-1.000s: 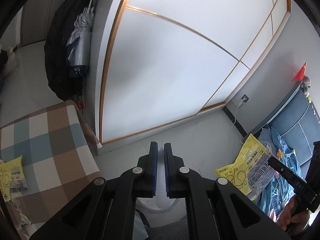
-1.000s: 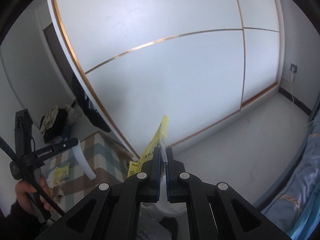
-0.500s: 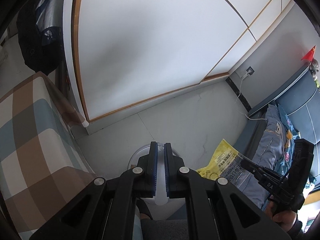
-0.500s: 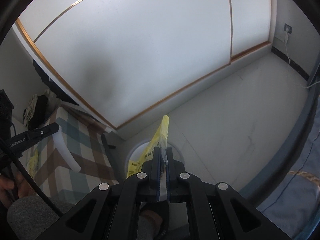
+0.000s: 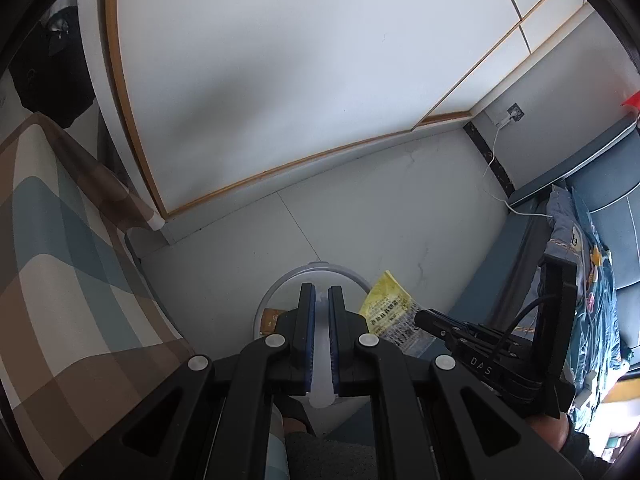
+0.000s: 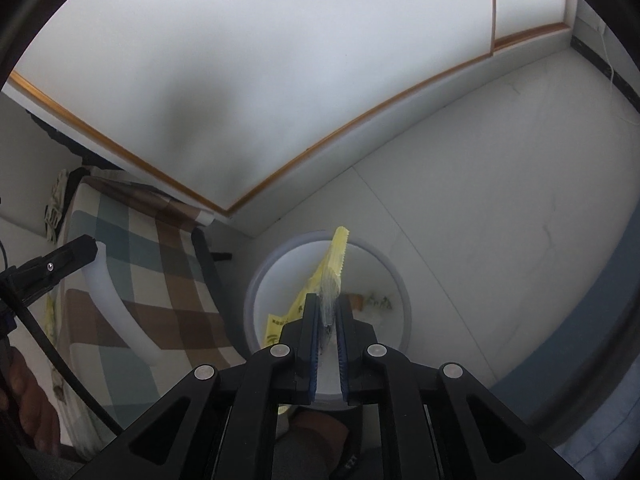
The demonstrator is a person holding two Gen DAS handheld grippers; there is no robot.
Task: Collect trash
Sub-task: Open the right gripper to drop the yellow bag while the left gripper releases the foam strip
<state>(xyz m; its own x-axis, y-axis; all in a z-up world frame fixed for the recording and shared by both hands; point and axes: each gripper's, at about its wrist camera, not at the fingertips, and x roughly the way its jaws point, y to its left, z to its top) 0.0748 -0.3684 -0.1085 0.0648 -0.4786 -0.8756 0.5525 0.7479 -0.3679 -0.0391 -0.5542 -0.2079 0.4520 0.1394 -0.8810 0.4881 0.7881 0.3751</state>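
A round white bin (image 6: 394, 276) stands on the floor; it also shows in the left wrist view (image 5: 276, 292). My right gripper (image 6: 329, 312) is shut on a yellow wrapper (image 6: 334, 258) and holds it over the bin's mouth. The wrapper (image 5: 386, 308) and the right gripper (image 5: 424, 316) show at the bin's right rim in the left wrist view. My left gripper (image 5: 321, 300) is shut on a white curved piece (image 5: 320, 396), above the bin. That piece (image 6: 116, 300) and the left gripper (image 6: 86, 246) show at left in the right wrist view.
A checked brown, blue and cream cushion (image 5: 60, 272) lies left of the bin, with a yellow wrapper (image 6: 50, 320) on it. A white wardrobe (image 5: 280, 80) stands behind. A blue bed (image 5: 592, 264) is at right. Small scraps (image 6: 372, 302) lie inside the bin.
Both grippers have tilted down and moved over the bin. The right gripper has brought the yellow wrapper above the bin's mouth. Both stay shut on what they hold.
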